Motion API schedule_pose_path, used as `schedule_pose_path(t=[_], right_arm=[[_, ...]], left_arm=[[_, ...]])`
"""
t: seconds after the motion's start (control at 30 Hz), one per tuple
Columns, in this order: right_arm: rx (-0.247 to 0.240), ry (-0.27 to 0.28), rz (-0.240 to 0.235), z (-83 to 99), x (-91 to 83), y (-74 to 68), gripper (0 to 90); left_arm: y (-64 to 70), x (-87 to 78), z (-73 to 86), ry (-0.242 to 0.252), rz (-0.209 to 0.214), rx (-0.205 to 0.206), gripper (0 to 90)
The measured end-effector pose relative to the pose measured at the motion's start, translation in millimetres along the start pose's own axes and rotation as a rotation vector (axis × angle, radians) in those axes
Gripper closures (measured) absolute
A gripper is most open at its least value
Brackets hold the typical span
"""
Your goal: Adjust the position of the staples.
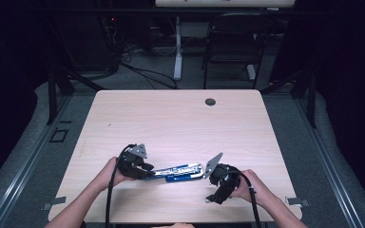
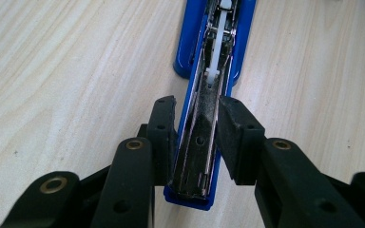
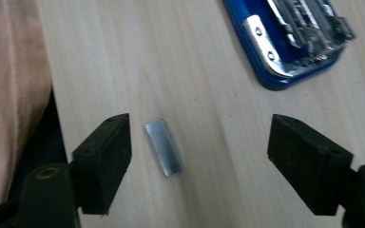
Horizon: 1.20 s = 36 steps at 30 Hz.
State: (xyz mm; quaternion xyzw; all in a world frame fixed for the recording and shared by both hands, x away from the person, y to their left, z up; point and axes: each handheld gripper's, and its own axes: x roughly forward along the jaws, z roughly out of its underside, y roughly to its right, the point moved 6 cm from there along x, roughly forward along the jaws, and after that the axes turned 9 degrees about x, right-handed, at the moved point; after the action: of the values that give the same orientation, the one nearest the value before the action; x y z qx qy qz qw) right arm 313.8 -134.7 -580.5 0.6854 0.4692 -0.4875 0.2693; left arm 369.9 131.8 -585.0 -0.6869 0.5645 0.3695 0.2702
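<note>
A blue stapler (image 1: pixel 179 172) lies flat on the wooden table (image 1: pixel 171 118) between my two hands, its top swung open so the metal staple channel (image 2: pixel 209 102) shows. My left gripper (image 2: pixel 197 126) is shut on the rear end of that open stapler (image 2: pixel 218 38), one pad on each side. My right gripper (image 3: pixel 199 156) is open above the table near its front edge. A small silver strip of staples (image 3: pixel 164 147) lies on the wood between its pads, nearer the left pad. The stapler's front end (image 3: pixel 290 42) shows at the top of the right gripper view.
A round grommet (image 1: pixel 210 101) sits in the table's far edge. A black chair (image 1: pixel 233 42) and a white desk leg (image 1: pixel 177 47) stand beyond the table. A person's clothing (image 3: pixel 9 95) shows at the table's near edge by the right gripper.
</note>
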Motion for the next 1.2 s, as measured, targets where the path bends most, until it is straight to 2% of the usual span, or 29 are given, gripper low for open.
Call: schedule_pose_path(t=[0.03,0.07,0.2,0.37,0.53,0.67,0.87,1.0,1.07,1.13,1.17,1.2], right_arm=[[0.001,0.009,-0.020,-1.0,1.9,-2.9,37.3],[-0.010,-0.003,-0.020,-1.0,2.1,-3.0,41.4],[-0.028,-0.027,-0.046,1.0,6.9,-7.1,52.5],[-0.032,-0.048,-0.067,2.1,12.3,-11.1,58.0],[-0.061,-0.073,-0.052,0.8,20.4,-16.8,66.5],[-0.062,-0.077,-0.038,0.5,22.3,-17.8,73.0],[-0.066,-0.085,-0.018,1.3,23.3,-16.0,76.5],[-0.040,-0.081,-0.018,0.7,23.3,-13.8,74.6],[-0.001,-0.067,-0.025,-0.7,22.6,-13.1,74.5],[0.009,-0.080,-0.015,-0.7,20.6,-11.8,74.3],[0.041,-0.064,-0.027,-1.2,21.3,-12.9,73.7],[0.060,-0.068,-0.014,-1.0,20.6,-11.1,73.3]], left_arm=[[0.0,0.0,0.0,0.000,0.000,0.000,67.9],[0.2,0.0,-0.1,0.000,0.000,0.000,67.9],[0.1,0.0,-0.1,-0.002,-0.002,0.004,67.9],[0.1,0.0,-0.1,-0.003,-0.001,0.005,67.9],[0.0,0.1,-0.2,-0.002,0.001,0.006,67.9],[0.0,0.1,-0.2,-0.002,0.001,0.006,67.9],[0.1,0.2,-0.3,-0.002,0.001,0.006,67.9],[0.1,0.3,-0.4,-0.002,0.001,0.007,67.9],[0.2,0.3,-0.4,-0.002,0.001,0.008,67.9],[0.2,0.2,-0.3,-0.002,0.001,0.008,68.0],[0.3,0.1,-0.4,-0.004,0.000,0.010,68.0],[0.3,0.2,-0.4,-0.004,-0.001,0.010,68.0]])
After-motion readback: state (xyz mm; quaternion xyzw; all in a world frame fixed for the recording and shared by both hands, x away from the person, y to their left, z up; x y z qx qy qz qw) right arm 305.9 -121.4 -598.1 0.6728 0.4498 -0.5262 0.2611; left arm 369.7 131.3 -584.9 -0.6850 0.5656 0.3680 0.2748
